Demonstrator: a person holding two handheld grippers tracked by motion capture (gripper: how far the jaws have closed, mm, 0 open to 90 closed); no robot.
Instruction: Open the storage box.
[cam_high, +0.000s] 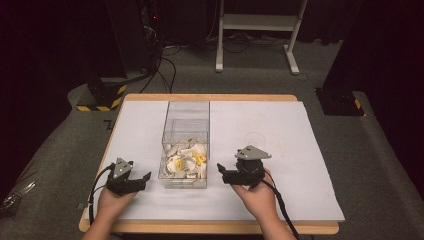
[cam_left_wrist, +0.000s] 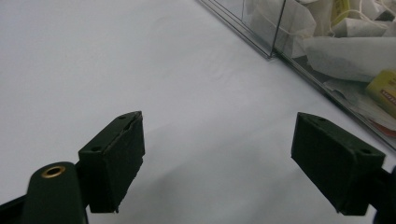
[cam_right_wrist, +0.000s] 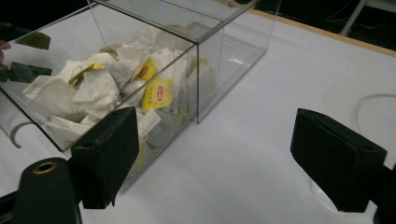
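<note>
A clear plastic box stands on the white-covered table, split into two compartments. The near compartment holds several white and yellow tea bags; the far one looks empty. My left gripper rests left of the box's near end, its jaws wide apart and pointing at it with nothing between them. My right gripper sits right of the box, also open and empty, aimed at the box wall. In the left gripper view my gripper faces the box corner. In the right gripper view my gripper faces the tea bags.
A faint ring mark lies on the sheet right of the box. Past the table's far edge are a white frame stand, cables and black bases with yellow-black stripes. The wooden front edge runs by the person's wrists.
</note>
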